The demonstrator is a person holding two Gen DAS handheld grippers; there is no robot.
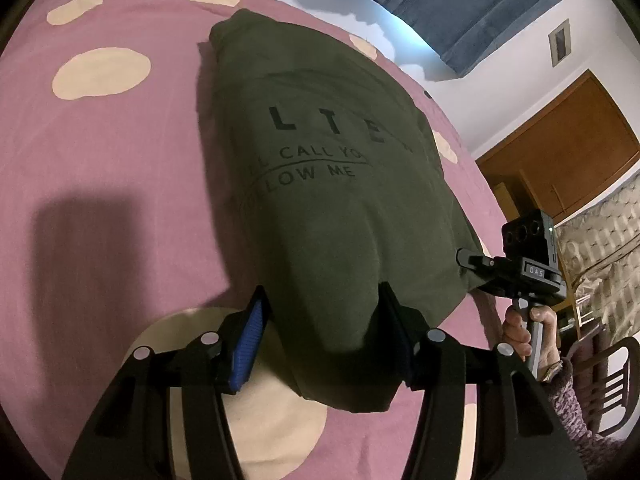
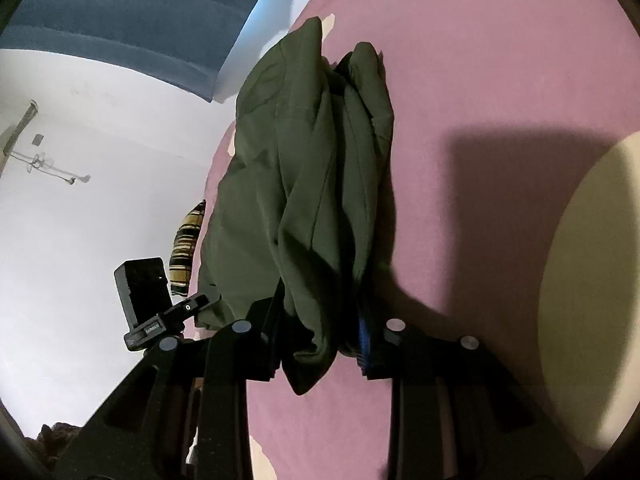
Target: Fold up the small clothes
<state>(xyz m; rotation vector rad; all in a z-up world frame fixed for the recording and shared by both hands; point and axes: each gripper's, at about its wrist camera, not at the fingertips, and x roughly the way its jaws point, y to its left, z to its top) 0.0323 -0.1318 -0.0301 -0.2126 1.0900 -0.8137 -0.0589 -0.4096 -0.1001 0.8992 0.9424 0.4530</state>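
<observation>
An olive-green T-shirt [image 1: 320,168] with dark printed lettering hangs lifted above the pink bed cover [image 1: 100,168]. My left gripper [image 1: 324,312] is shut on the shirt's near edge, the cloth bunched between its blue-padded fingers [image 1: 250,336]. In the right wrist view the same shirt [image 2: 304,184] hangs in folds, and my right gripper [image 2: 320,320] is shut on its other end. The right gripper also shows in the left wrist view [image 1: 516,272], held by a hand at the shirt's right corner. The left gripper shows at the left of the right wrist view [image 2: 160,312].
The bed cover is pink with large cream spots [image 1: 100,74]. A wooden door [image 1: 560,148] and a chair [image 1: 608,380] stand to the right of the bed. A striped cushion [image 2: 186,248] lies at the bed's far edge, by a white wall [image 2: 100,160].
</observation>
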